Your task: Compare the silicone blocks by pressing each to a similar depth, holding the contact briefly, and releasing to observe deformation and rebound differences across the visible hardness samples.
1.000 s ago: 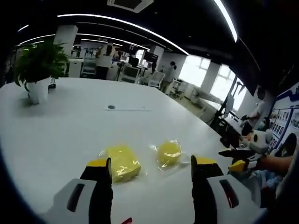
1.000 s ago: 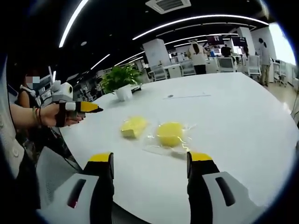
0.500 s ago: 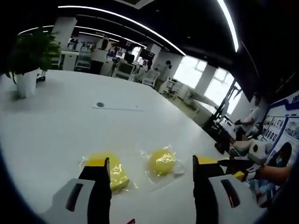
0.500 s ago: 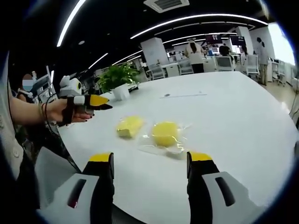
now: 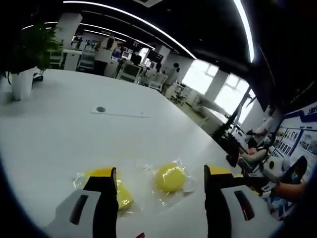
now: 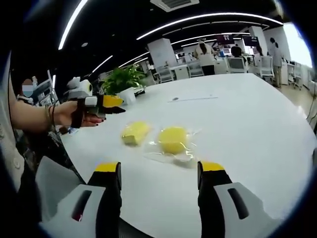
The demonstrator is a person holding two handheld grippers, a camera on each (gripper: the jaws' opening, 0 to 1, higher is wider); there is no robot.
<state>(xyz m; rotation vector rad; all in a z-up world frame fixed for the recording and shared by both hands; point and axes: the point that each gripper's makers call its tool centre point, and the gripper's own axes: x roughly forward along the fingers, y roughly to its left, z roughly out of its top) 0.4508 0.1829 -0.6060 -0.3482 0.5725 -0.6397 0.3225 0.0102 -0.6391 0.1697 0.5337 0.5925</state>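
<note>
Two yellow silicone blocks lie in clear bags on the white table (image 6: 247,114): a squarish block (image 6: 134,133) on the left and a round block (image 6: 173,139) beside it. My right gripper (image 6: 159,166) stands open near the table edge, short of both blocks and holding nothing. A hand holds my left gripper (image 6: 111,104) above the table's left side, apart from the squarish block. In the left gripper view my left gripper (image 5: 161,172) is open. The round block (image 5: 170,178) sits between its jaws, and the squarish block (image 5: 123,193) is partly hidden behind the left jaw.
A potted plant (image 6: 125,82) stands at the table's far left, also seen as a plant (image 5: 27,54) in the left gripper view. A small dark disc (image 5: 101,109) and a thin strip lie mid-table. The person's hand (image 5: 290,191) shows at right. Desks, chairs and people fill the background.
My left gripper has moved forward over the table toward the blocks; in its view they have slid lower and the squarish block has gone partly behind the left jaw. The right gripper has barely moved.
</note>
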